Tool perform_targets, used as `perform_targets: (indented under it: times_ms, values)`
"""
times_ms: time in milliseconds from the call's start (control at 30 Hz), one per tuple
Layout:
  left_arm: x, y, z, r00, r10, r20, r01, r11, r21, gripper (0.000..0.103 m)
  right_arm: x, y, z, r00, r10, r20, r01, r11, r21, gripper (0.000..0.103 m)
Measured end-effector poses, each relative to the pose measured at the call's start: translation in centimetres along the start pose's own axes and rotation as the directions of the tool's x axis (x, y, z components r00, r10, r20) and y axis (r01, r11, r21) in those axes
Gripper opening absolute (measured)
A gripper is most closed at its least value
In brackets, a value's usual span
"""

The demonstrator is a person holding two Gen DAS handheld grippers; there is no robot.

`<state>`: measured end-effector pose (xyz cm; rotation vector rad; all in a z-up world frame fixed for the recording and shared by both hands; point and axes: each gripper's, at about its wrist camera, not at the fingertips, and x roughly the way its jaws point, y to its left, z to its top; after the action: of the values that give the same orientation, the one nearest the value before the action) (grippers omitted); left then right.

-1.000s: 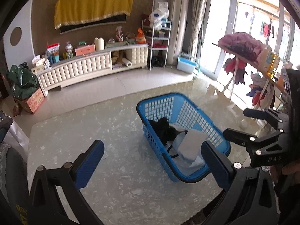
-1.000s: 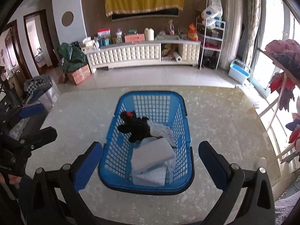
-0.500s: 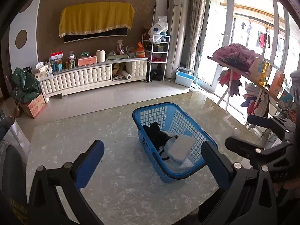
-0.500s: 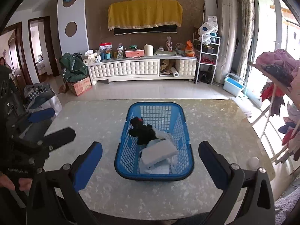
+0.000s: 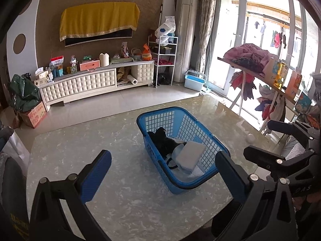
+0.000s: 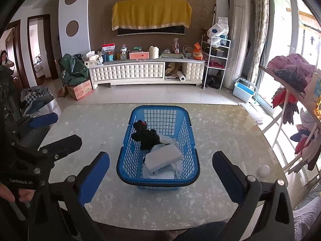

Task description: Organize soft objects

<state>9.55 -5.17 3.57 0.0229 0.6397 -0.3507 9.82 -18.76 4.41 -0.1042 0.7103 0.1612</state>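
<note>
Hovering empty over the worktop (image 6: 220, 124), both hand-held grippers, left (image 5: 163, 177) and right (image 6: 160, 174), gape wide; the basket (image 6: 128, 160) between them holds a black plush (image 6: 147, 137) and pale sponge (image 6: 163, 157).

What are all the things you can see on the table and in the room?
Blue plastic basket: one, middle of the table.
Black plush toy: one, in the basket, far end.
Pale grey rectangular sponge block: one, in the basket, near end.
White cloths: count unclear, under the block.
Small white ball: one, table's right edge.
Marble-patterned table: one, grey.
Yellow cloth: one, on the far wall.
White padded cabinet: one, far wall.
Left gripper: jaws open, empty.
Right gripper: jaws open, empty.
</note>
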Motion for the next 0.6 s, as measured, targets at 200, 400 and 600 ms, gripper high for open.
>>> perform_targets:
  times_ms: [200, 400, 600]
  values:
    - [-0.09, -0.19, -0.14, 1.0, 0.008, -0.002, -0.008, 1.0, 0.007, 0.103, -0.15, 0.1, -0.15, 1.0, 0.003, -0.006, -0.003, 1.0, 0.002, 0.103]
    - [-0.27, -0.21, -0.27, 1.0, 0.016, -0.006, -0.016, 1.0, 0.009, 0.103, -0.24, 0.33, -0.16, 1.0, 0.009, -0.011, -0.009, 1.0, -0.001, 0.103]
    - [-0.29, -0.17, -0.33, 1.0, 0.015, -0.01, -0.015, 1.0, 0.007, 0.103, -0.05, 0.31, -0.32, 1.0, 0.013, -0.026, -0.013, 1.0, 0.005, 0.103]
